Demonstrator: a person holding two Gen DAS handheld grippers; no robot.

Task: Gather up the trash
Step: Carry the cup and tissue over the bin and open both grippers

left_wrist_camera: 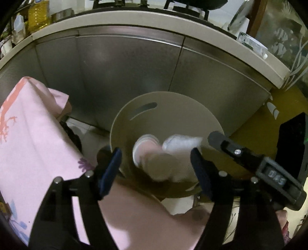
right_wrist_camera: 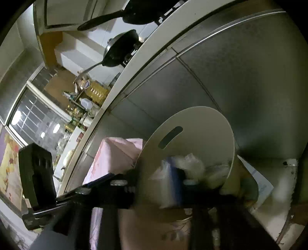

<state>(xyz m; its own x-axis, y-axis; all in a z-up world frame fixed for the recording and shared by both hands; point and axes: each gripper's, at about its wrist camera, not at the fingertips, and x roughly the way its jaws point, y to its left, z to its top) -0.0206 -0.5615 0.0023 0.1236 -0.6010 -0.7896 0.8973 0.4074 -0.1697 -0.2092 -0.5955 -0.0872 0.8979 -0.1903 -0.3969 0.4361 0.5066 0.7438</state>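
1. The left claw (left_wrist_camera: 156, 169) hangs over a pale round bin (left_wrist_camera: 194, 113) that stands on the floor against the steel cabinet fronts (left_wrist_camera: 125, 77) below a kitchen desk (left_wrist_camera: 134, 18).
2. Its two blue-padded fingers (left_wrist_camera: 110, 171) stand wide apart with nothing pressed between them: released. A pink paper cup (left_wrist_camera: 144, 153) is blurred in the gap just past the fingertips, inside the mouth of the bin.
3. A white crumpled wrapper (left_wrist_camera: 182, 143) lies beside the cup, also within the bin's rim.
4. The right claw (left_wrist_camera: 221, 140) enters the left wrist view from the right, its tip over the bin's right rim, near the wrapper.
5. In the right wrist view the right claw (right_wrist_camera: 154, 182) is rolled on its side; its fingers are apart and grip nothing, so it is released. White and clear plastic trash (right_wrist_camera: 190, 163) sits in the bin (right_wrist_camera: 202, 123) just beyond them.
6. A pink printed cloth (left_wrist_camera: 28, 134) covers something left of the bin.
7. Dark pans (right_wrist_camera: 119, 50) rest on the desk's top above.
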